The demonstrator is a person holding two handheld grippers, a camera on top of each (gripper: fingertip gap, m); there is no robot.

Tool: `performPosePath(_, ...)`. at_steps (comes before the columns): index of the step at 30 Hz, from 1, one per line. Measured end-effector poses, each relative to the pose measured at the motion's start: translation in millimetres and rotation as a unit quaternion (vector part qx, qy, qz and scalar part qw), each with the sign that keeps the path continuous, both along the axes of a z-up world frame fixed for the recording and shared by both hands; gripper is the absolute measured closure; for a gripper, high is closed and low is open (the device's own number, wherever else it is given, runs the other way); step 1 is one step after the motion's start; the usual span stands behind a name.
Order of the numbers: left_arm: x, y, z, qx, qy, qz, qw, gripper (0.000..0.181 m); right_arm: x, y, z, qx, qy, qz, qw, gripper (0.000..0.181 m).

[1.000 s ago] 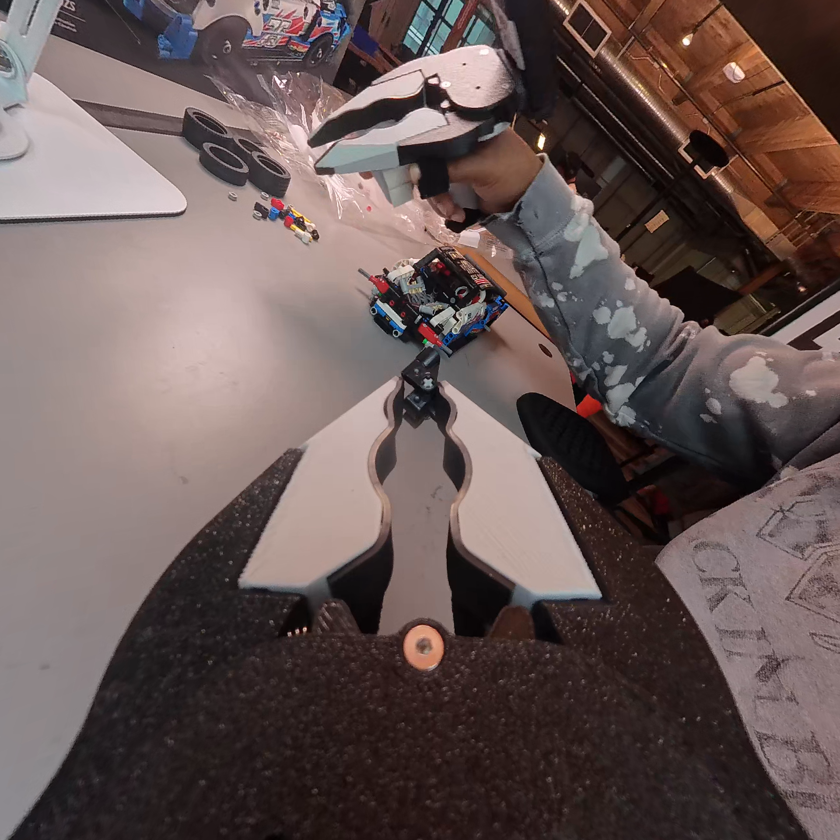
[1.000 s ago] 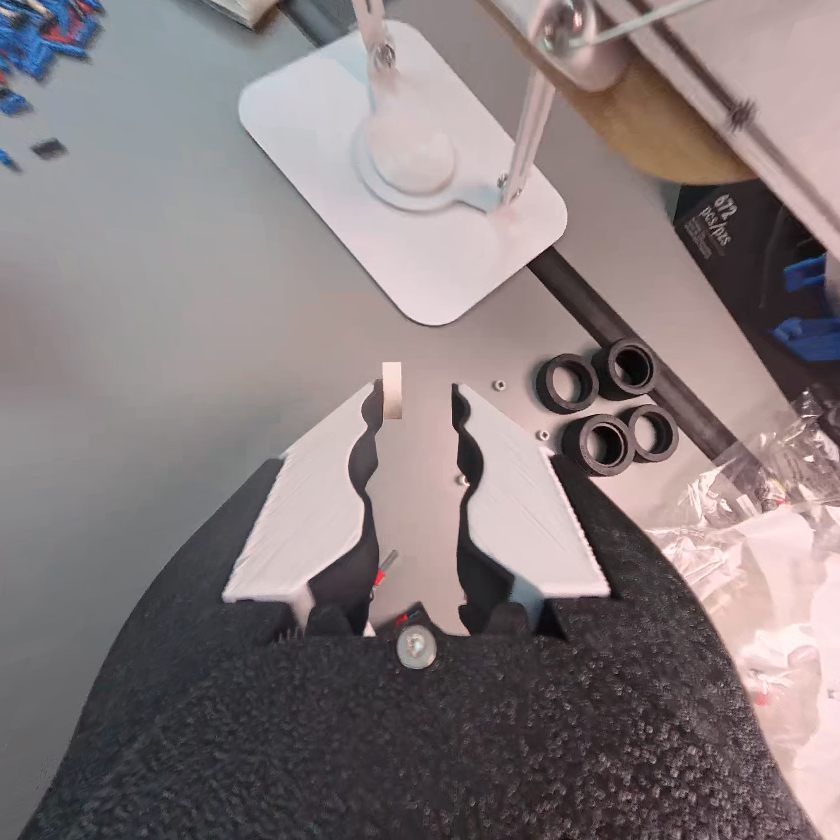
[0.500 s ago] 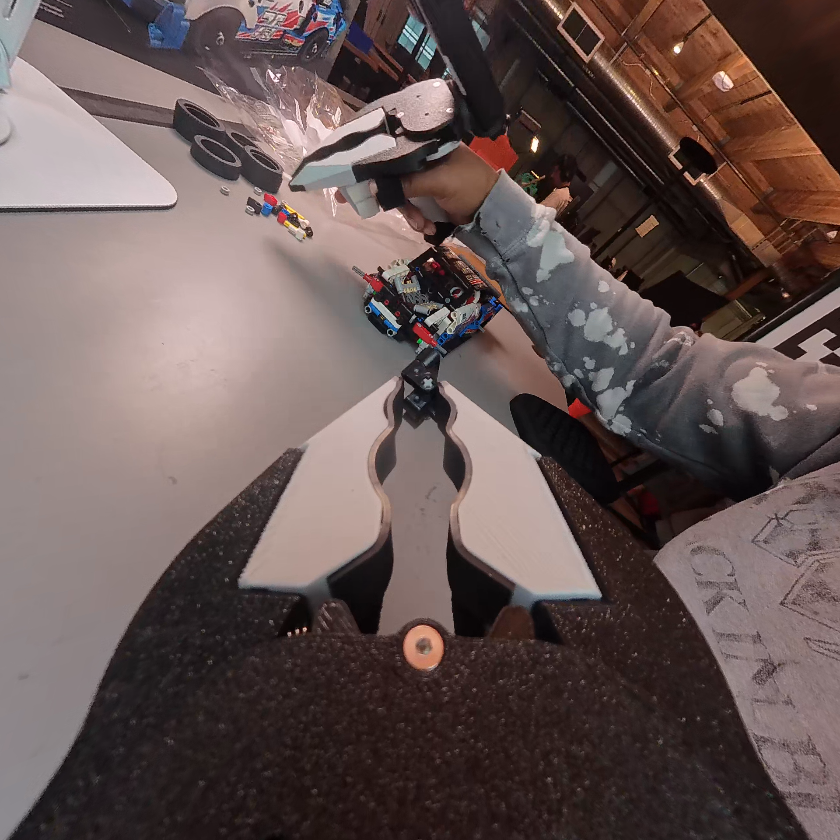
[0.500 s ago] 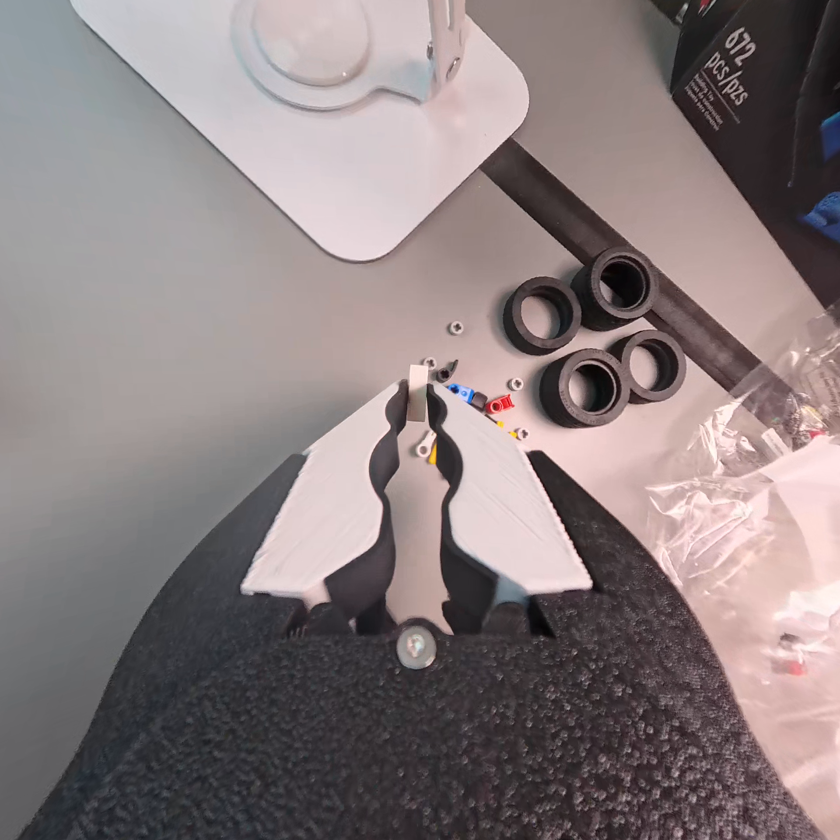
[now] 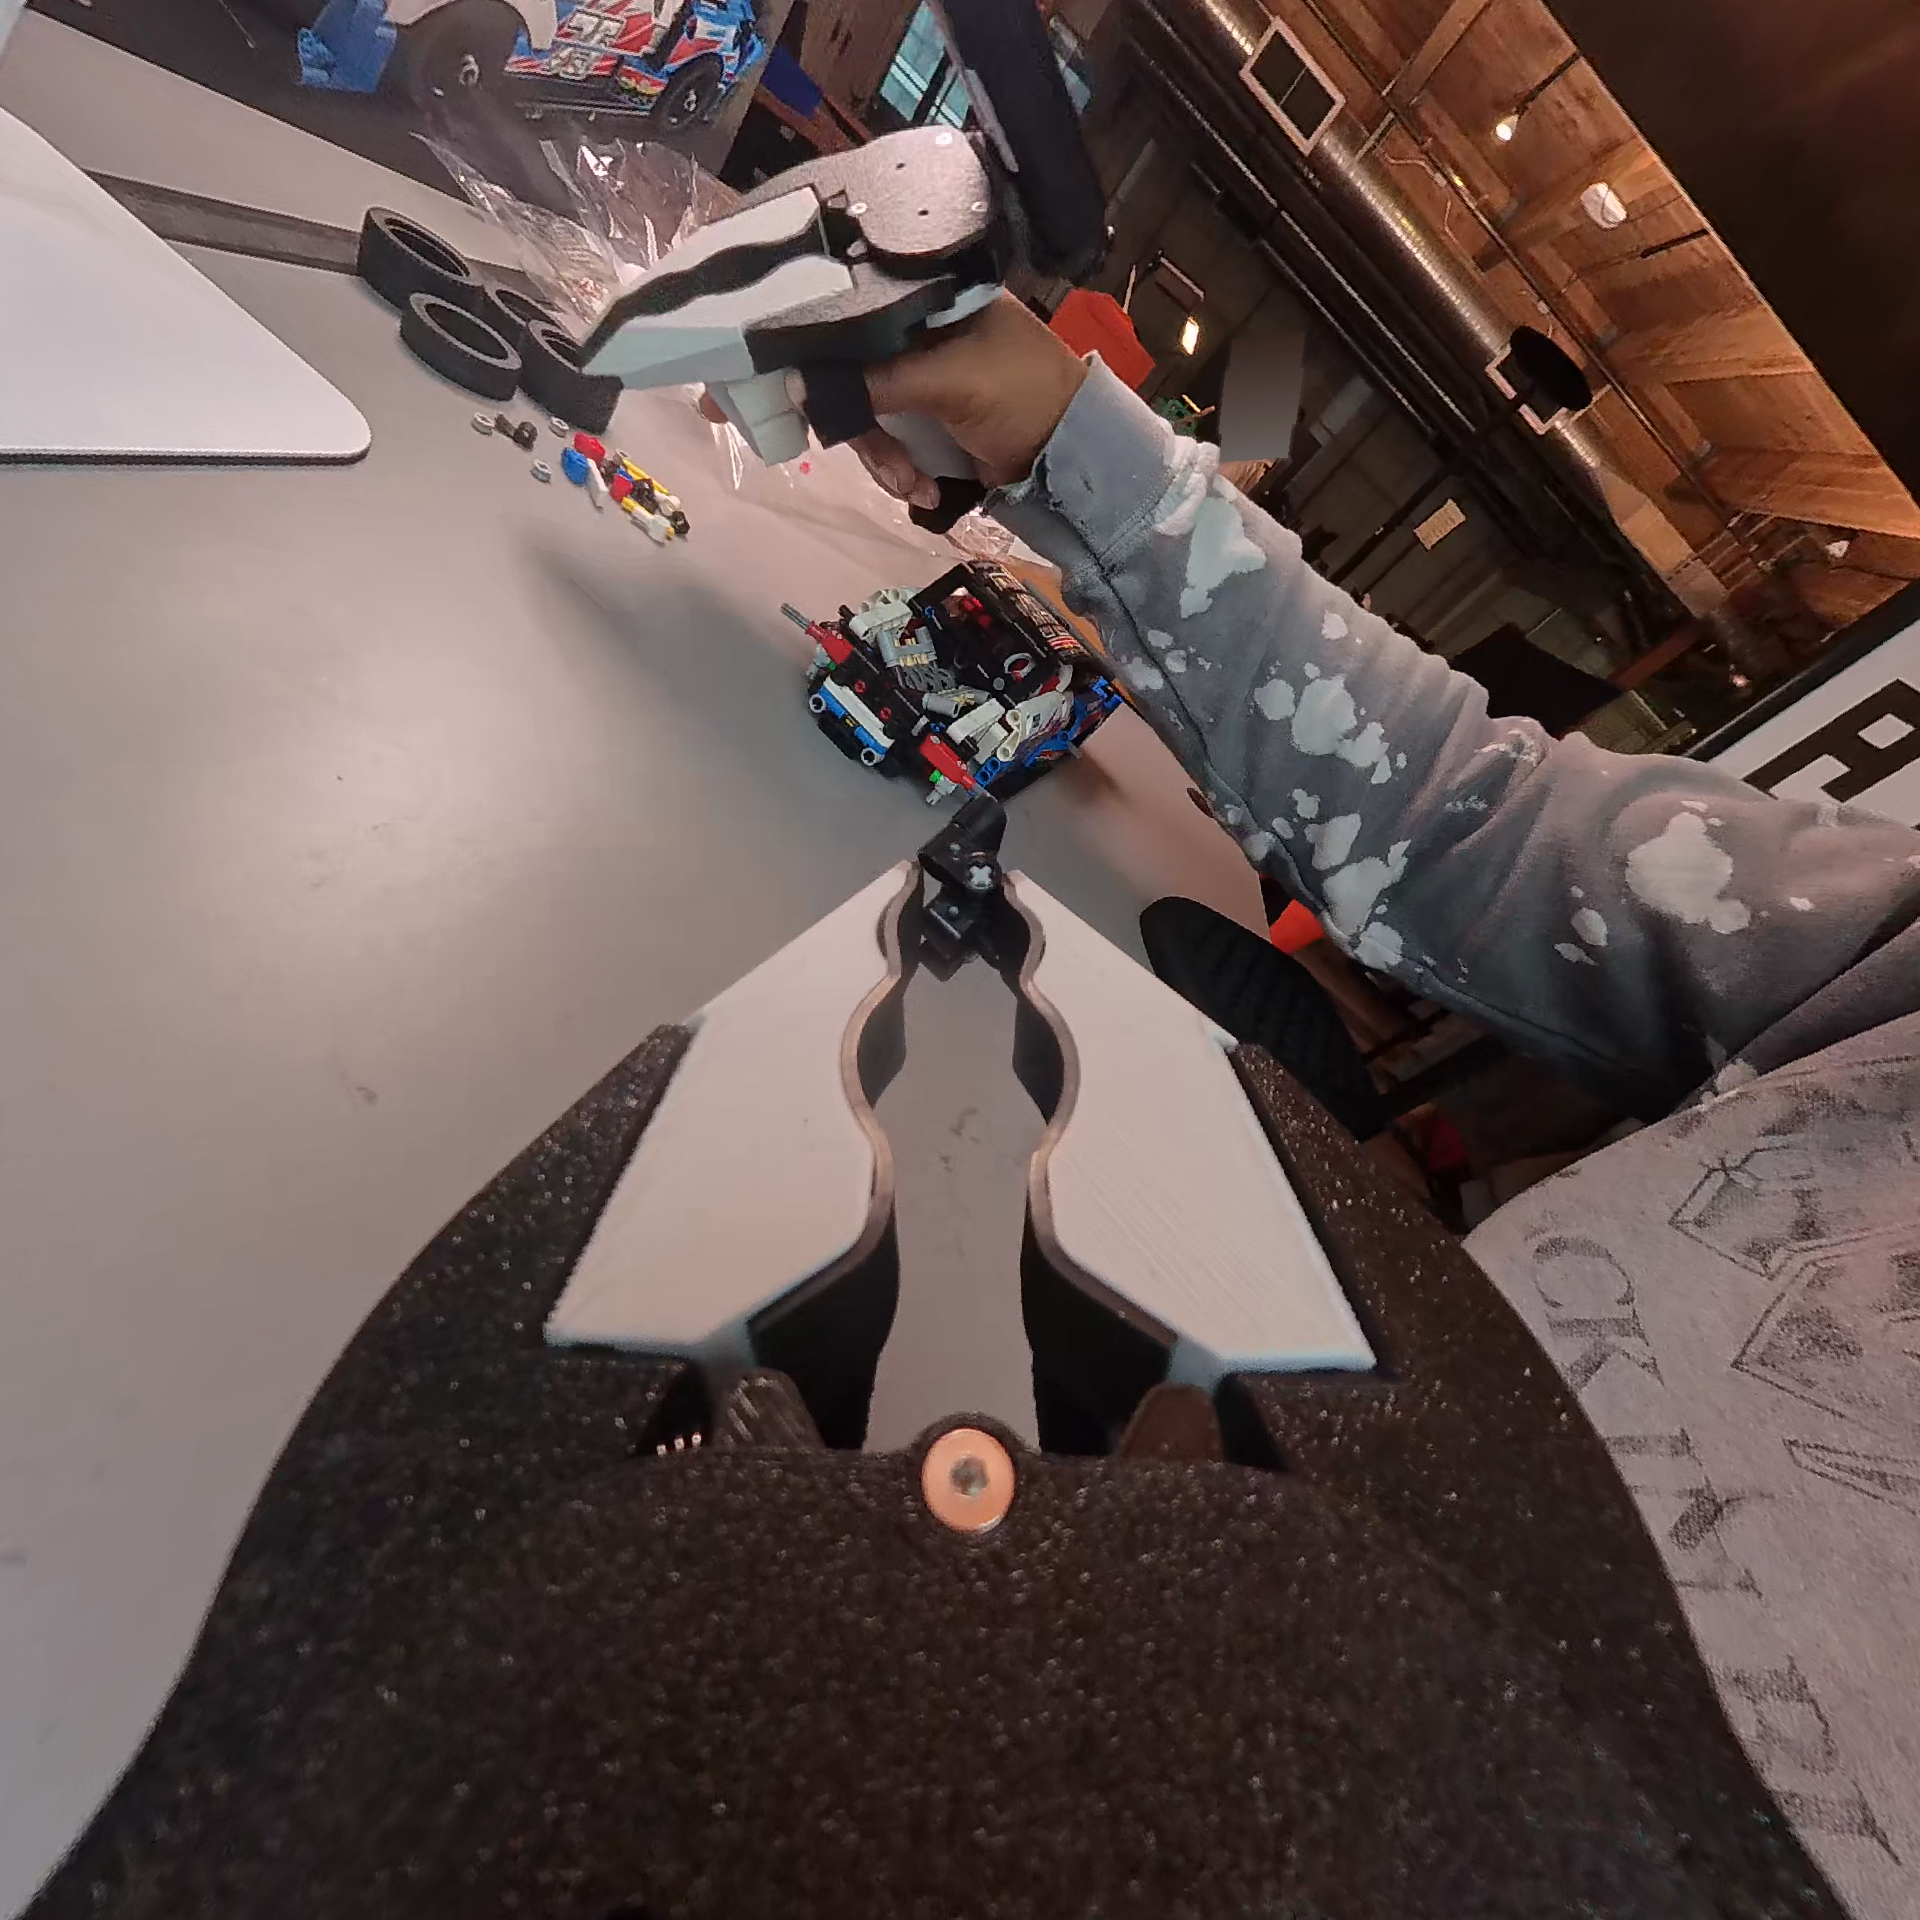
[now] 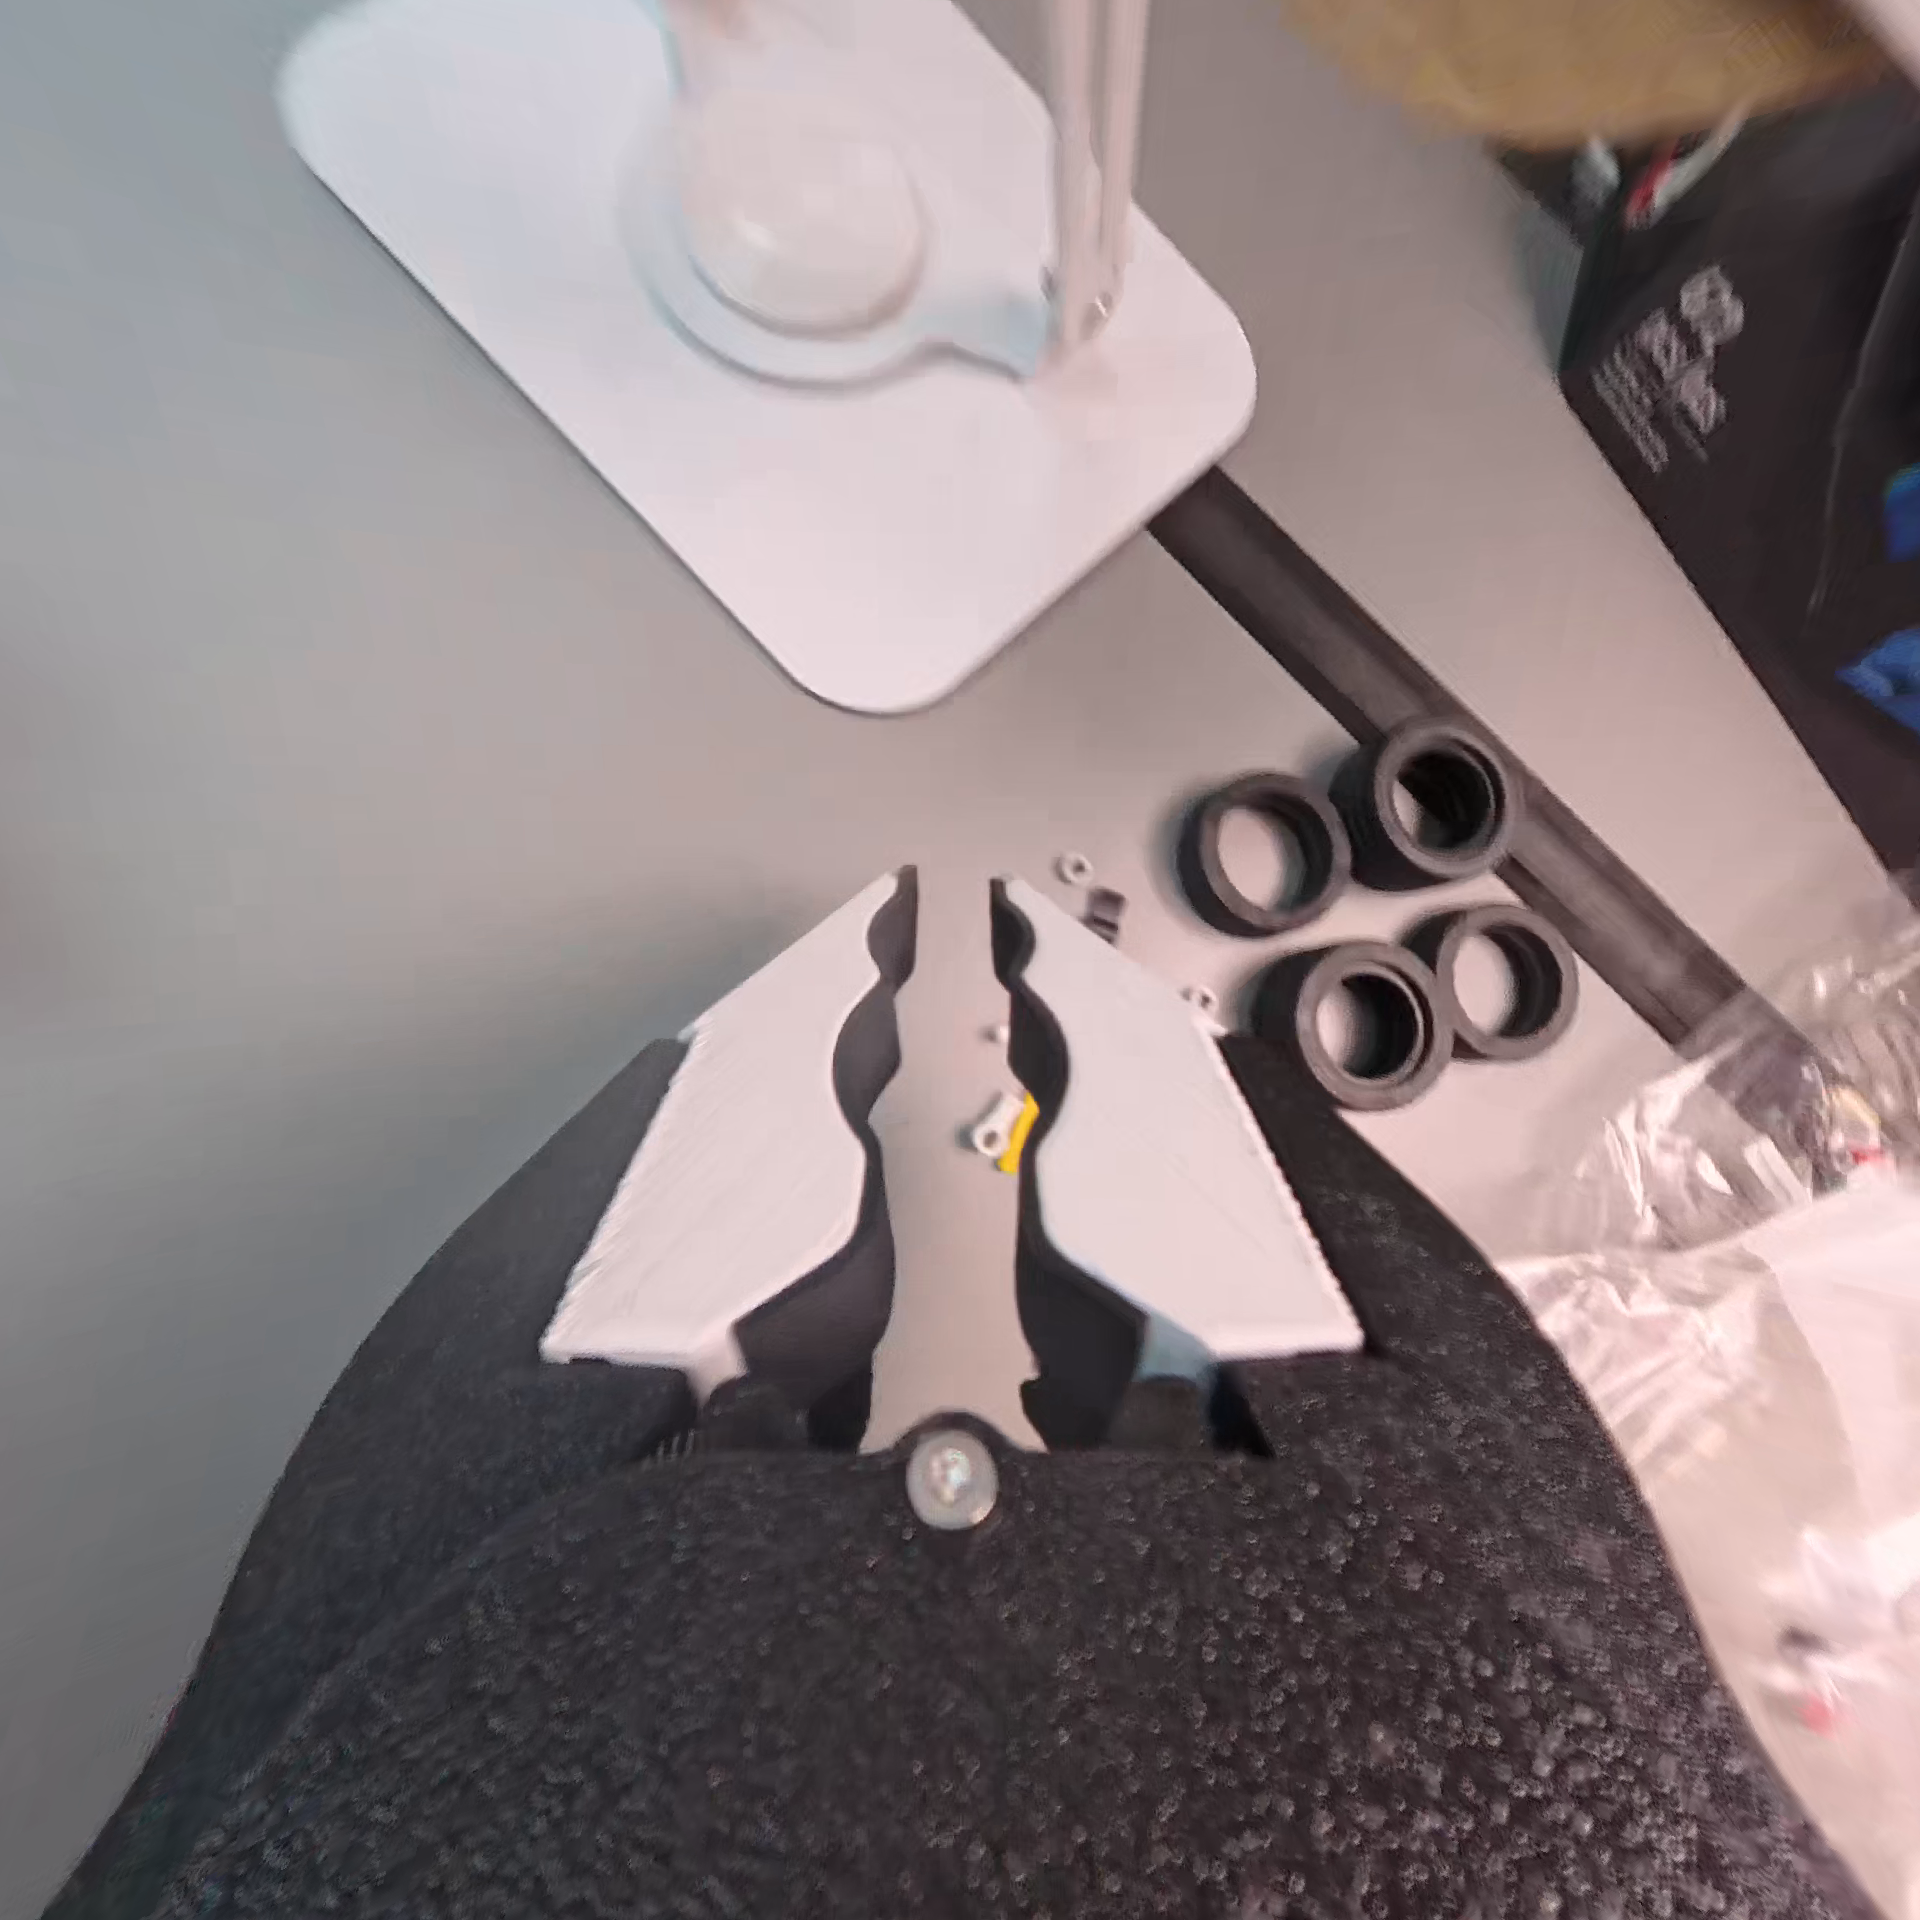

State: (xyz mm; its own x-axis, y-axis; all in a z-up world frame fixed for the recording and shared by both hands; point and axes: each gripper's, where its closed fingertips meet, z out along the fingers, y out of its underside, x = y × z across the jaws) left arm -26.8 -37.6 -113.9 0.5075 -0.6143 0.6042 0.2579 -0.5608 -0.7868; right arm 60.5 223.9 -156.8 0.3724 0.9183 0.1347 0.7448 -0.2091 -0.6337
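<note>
Grey table [image 5: 260, 779] carries four black rubber toy tyres [image 6: 1371, 914], clustered beside a dark strip [image 6: 1455, 758] that runs across the table. A scatter of small coloured plastic building pieces [image 5: 618, 483] lies just beside the tyres. A white rounded-corner stand base plate [image 6: 831, 468] sits near them; crumpled clear plastic bags [image 6: 1714, 1195] lie on the tyres' other side. A partly built black, blue and white toy car chassis [image 5: 956, 696] rests near the table's edge, apart from the scatter.

Left claw [image 5: 961, 894]: clenched on a small black plastic connector piece [image 5: 961, 868], held above the table, just short of the chassis. A speckled grey sleeve [image 5: 1351, 748] crosses beyond the chassis.

Right claw [image 6: 954, 883]: released, a narrow gap between the fingers, nothing in it. It hangs over the scatter; a small grey piece and a yellow one [image 6: 1003, 1127] show through the gap. Tyres just beside its tip. This view is motion-blurred.

Bare table lies open on the side away from the tyres.
</note>
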Motion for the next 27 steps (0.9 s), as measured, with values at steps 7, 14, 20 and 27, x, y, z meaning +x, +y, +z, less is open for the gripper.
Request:
performPosePath(7, 9, -9, 7, 0.041, 0.018, -0.026, 0.999, 0.169, -61, -196, 78, -0.037, 0.237, 0.27, 0.933, 0.181)
performPosePath(14, 18, -12, 7, 0.077, 0.059, -0.028, 0.995, 0.169, -64, -270, 49, 0.019, 0.21, 0.317, 0.925, 0.166)
performPosePath(20, 24, -17, 5, 0.114, 0.106, -0.029, 0.987, 0.169, -65, -278, 37, 0.036, 0.228, 0.324, 0.917, 0.172)
performPosePath(27, 26, -18, 7, 0.137, 0.125, -0.03, 0.982, 0.169, -61, -274, 46, 0.079, 0.249, 0.323, 0.909, 0.174)
